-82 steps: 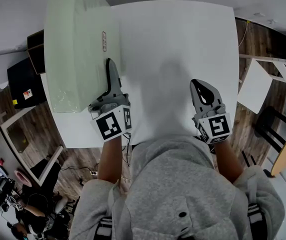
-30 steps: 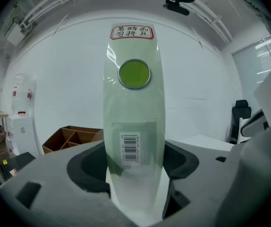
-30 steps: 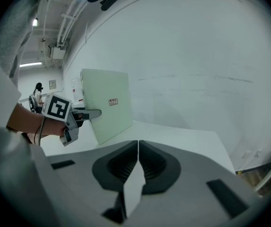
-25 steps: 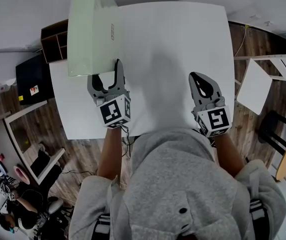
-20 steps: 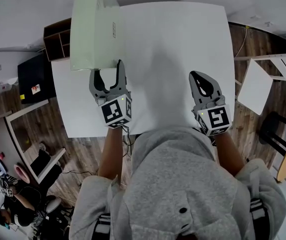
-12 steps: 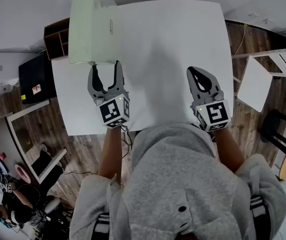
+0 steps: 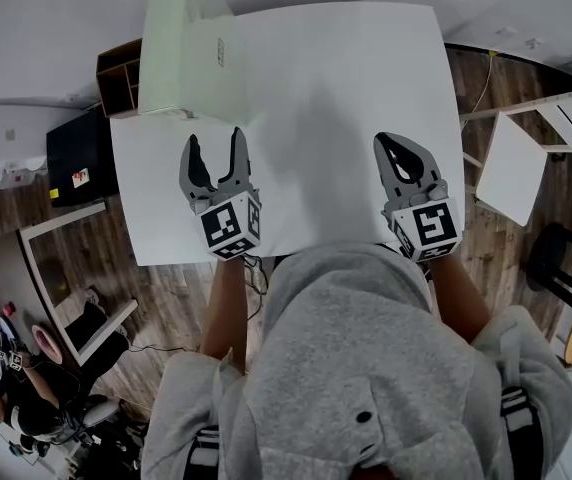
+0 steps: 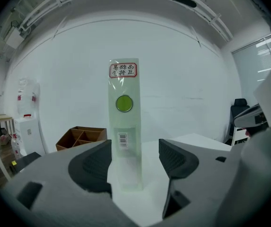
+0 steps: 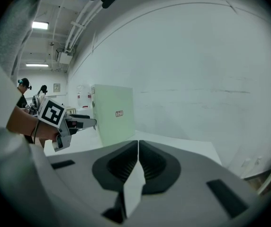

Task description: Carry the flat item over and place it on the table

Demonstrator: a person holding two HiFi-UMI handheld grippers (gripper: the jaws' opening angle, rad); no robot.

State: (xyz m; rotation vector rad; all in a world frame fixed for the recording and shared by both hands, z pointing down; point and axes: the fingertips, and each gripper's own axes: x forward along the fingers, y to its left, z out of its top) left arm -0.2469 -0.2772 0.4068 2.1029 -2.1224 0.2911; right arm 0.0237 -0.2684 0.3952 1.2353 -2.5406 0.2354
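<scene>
The flat item is a pale green, plastic-wrapped panel. It stands upright on its edge at the far left of the white table. In the left gripper view the panel shows edge-on, with a red label and a green sticker, straight ahead beyond the jaws. My left gripper is open and a short way back from the panel, touching nothing. My right gripper is shut and empty over the table's near right part. The right gripper view shows the panel with the left gripper next to it.
A brown wooden compartment box and a black box sit beyond the table's left edge. A white stool stands on the wood floor to the right. A person is at the lower left. A white wall lies behind the table.
The panel has gone from leaning in the left gripper's hold to standing upright by itself. The left gripper has opened and drawn back towards me. The right gripper has stayed put.
</scene>
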